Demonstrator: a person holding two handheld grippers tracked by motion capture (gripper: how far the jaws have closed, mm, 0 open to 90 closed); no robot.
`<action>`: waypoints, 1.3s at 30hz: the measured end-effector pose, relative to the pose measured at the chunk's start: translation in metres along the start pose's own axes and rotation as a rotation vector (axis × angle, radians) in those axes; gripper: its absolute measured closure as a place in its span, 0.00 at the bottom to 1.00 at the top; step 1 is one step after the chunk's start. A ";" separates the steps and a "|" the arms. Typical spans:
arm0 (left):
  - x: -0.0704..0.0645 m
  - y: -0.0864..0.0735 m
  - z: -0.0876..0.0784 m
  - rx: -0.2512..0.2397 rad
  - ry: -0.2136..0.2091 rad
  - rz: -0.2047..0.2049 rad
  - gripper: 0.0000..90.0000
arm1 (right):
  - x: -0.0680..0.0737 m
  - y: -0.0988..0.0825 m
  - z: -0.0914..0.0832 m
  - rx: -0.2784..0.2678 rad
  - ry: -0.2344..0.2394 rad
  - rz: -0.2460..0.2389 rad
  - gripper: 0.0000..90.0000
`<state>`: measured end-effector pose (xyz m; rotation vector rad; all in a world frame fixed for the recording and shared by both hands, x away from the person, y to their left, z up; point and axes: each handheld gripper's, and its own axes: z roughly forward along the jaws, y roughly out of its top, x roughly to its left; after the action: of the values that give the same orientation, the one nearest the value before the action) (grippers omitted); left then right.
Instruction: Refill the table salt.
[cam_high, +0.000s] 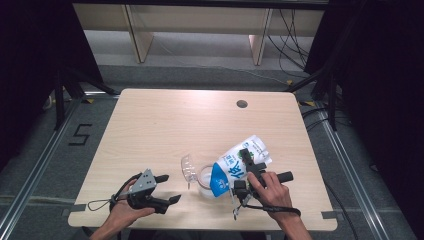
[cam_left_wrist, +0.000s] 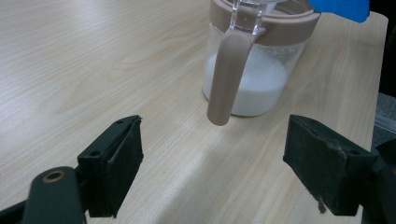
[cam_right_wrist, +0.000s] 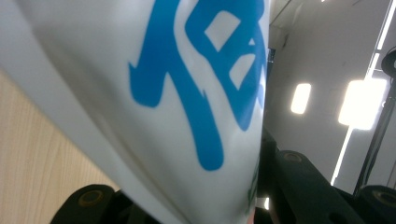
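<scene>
Pouch (cam_high: 241, 162) of white powder held by right gripper (cam_high: 248, 172), jaws clamped on its sides, long axis tilted down-left w/ blue end over jar (cam_high: 206, 181) on desk (cam_high: 165, 125). Left gripper (cam_high: 162, 189) nearby, jaws wide, empty, pointing at jar handle (cam_left_wrist: 229, 74).

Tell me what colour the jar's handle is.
The jar's handle is a light brown, taupe shade, matching the rim; the left gripper view shows it best.
</scene>
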<state>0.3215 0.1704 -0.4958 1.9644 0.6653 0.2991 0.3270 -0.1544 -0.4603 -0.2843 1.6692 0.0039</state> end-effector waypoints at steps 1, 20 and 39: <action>0.000 0.000 0.000 0.000 0.000 0.001 0.21 | 0.000 0.000 0.000 0.000 0.001 0.001 0.81; 0.000 0.000 0.000 0.000 0.001 0.001 0.21 | 0.000 0.000 0.000 -0.007 -0.012 0.003 0.81; 0.000 0.000 0.000 0.001 0.000 0.001 0.21 | -0.003 0.001 0.000 -0.011 -0.012 -0.023 0.82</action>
<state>0.3218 0.1706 -0.4957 1.9652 0.6652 0.2996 0.3267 -0.1533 -0.4573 -0.3113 1.6543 -0.0022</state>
